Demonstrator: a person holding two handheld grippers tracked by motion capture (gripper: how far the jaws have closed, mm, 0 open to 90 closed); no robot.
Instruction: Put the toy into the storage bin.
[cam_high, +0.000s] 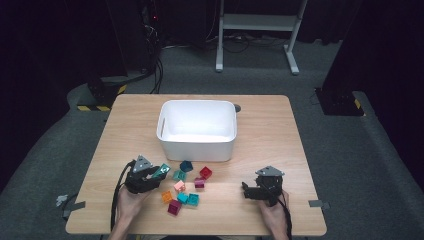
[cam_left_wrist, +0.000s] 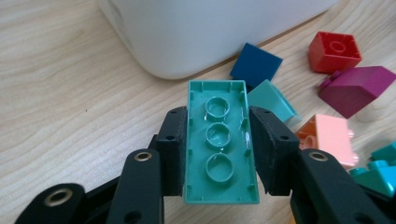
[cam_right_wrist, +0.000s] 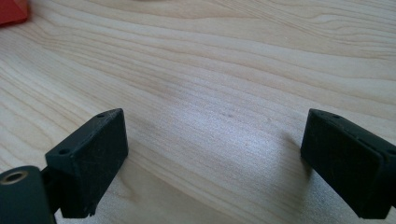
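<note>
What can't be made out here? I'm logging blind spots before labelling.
- White bin floor near its front wall: high view, hidden by that wall.
- Green brick studded top: left gripper view, faces away; the left claw grips its sides.
- Red brick: right gripper view, cut off by the edge.

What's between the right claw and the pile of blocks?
Bare tabletop, per the high view: nothing lies between the right claw and the nearest blocks; its open jaws frame plain wood.
</note>
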